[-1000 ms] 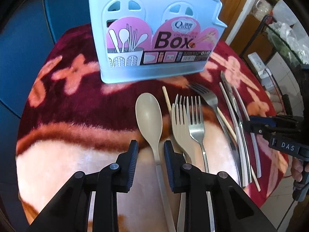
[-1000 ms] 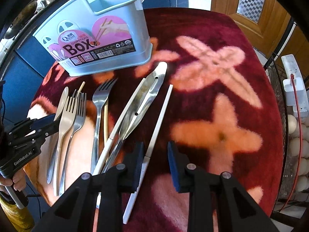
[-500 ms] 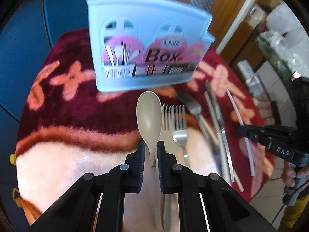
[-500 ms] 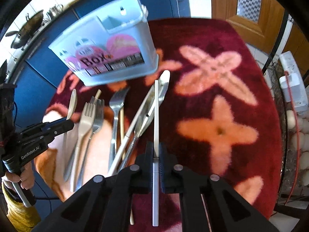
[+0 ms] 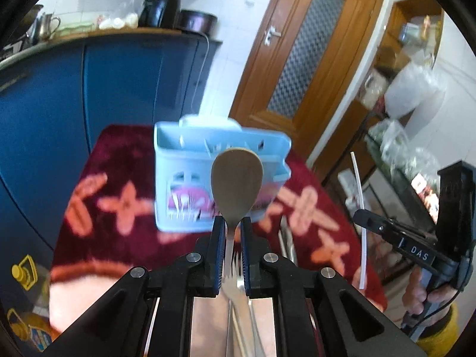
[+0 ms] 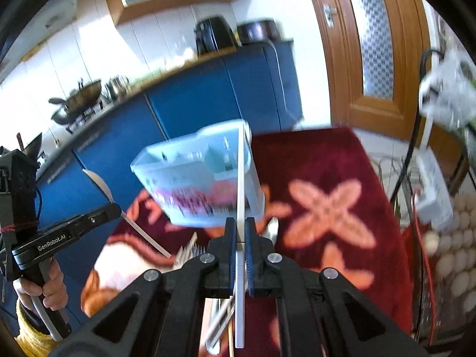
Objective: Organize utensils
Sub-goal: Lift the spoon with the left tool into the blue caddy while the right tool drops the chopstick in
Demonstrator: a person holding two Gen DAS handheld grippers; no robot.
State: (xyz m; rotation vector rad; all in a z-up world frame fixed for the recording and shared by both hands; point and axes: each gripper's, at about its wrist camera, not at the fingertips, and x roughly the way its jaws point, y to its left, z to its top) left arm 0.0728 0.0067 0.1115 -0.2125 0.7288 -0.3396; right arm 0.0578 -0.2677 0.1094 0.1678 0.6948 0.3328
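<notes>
Left wrist view: the left gripper (image 5: 229, 227) is clamped on a beige spoon (image 5: 237, 183), bowl up, in front of the blue box (image 5: 190, 160).
The box stands on the red flowered cloth (image 5: 119, 178); its open compartments look blurred, and no contents can be made out. Forks (image 5: 236, 270) lie on the cloth below the jaws. To the right, the right gripper (image 5: 361, 217) is closed on a white stick (image 5: 358, 190), held upright above the cloth. In the right wrist view the stick (image 6: 241, 178) crosses the box (image 6: 190, 178), and a metal spoon (image 6: 272, 232) lies beside the box's base.
</notes>
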